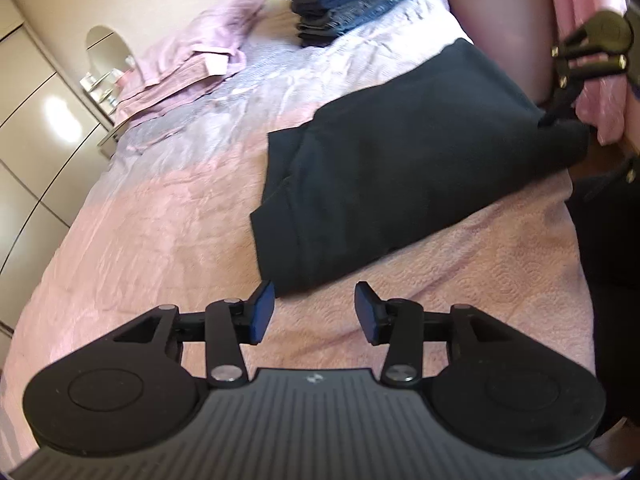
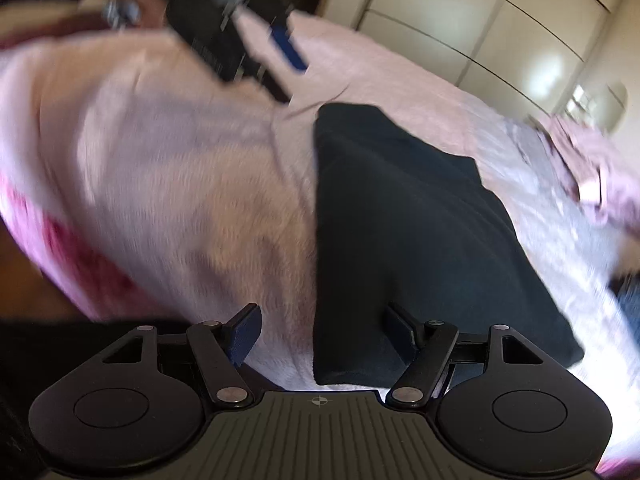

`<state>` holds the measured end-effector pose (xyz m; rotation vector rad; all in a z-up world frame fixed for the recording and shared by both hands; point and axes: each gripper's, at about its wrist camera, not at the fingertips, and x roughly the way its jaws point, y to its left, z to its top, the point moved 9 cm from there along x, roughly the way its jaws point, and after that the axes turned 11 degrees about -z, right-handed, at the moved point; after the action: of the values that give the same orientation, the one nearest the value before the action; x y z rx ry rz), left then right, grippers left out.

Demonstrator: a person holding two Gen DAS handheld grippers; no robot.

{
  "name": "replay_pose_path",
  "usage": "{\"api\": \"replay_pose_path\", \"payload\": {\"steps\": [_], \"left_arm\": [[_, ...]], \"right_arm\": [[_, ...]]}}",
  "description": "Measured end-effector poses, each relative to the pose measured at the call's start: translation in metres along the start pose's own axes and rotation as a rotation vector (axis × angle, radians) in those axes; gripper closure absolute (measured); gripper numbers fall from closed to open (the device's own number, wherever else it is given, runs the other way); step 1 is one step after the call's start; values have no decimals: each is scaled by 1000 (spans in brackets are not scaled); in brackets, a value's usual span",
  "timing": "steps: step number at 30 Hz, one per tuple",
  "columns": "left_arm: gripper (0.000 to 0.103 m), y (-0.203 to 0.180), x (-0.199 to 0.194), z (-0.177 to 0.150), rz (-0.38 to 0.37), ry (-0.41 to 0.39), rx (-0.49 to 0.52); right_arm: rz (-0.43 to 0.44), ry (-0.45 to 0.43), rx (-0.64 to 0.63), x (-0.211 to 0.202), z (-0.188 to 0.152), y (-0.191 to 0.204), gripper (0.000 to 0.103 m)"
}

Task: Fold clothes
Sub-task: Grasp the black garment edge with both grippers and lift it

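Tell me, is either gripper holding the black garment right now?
No. The left gripper and right gripper are both open, with nothing between the fingers. The black garment lies folded on the bed.

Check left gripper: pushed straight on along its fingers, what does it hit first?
Most likely the near folded edge of the black garment on the pink bedspread. The left gripper is open; its height above the bed is unclear.

Your two hand-held grippers

Your left gripper (image 1: pixel 315 312) and right gripper (image 2: pixel 322 330) share black linkages, silver pivot screws, ribbed grey bodies, blue pads (image 1: pixel 262 312).
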<state>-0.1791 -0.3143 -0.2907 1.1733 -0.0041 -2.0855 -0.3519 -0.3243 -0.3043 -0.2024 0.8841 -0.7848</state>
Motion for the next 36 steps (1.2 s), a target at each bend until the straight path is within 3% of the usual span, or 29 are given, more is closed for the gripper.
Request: {"api": "replay_pose_path", "payload": {"steps": [3,5,7,8,9,13,15,20,21,22,24,25,27,29,35,36], "left_arm": [[62,-7,-1,-1,7,-10,29],[55,-18,1,4,7,-22,73],[41,-35,6,11,14,-37,173],[39,-44,11,14,24,-41,235],[35,-53,16,17,36,-46,299],[31,-78,41,31,91,-46,521],[30,-82,54,38,82,-50,566],[25,-77,80,46,20,-35,571],[28,-77,84,45,8,-27,576],[37,-77,85,45,-16,-18,570],[41,-75,84,46,-57,-7,541],[41,-73,83,48,-65,-9,529],[40,-70,81,49,-80,-13,508],[40,-68,80,49,-95,-13,482],[40,-70,79,49,-106,-5,492],[39,-70,78,49,-107,-6,492]], "right_arm": [[-52,28,-116,16,-7,8,33],[-146,69,-241,27,-17,9,33],[-129,63,-202,23,-17,1,50],[-120,60,-182,21,-17,-3,64],[-112,57,-162,19,-17,-7,72],[-77,45,-84,10,-16,-23,80],[-60,39,-45,6,-16,-31,81],[-17,24,53,-5,-15,-51,82],[-9,21,73,-7,-15,-55,82],[-1,17,91,-9,-14,-59,82],[-18,7,76,-4,-9,-52,81],[-26,3,68,-1,-7,-48,77],[-43,-7,53,4,-1,-41,41],[-60,-17,37,9,4,-34,33],[-111,-47,-9,24,20,-13,35],[-118,-51,-15,27,22,-9,48]]}}
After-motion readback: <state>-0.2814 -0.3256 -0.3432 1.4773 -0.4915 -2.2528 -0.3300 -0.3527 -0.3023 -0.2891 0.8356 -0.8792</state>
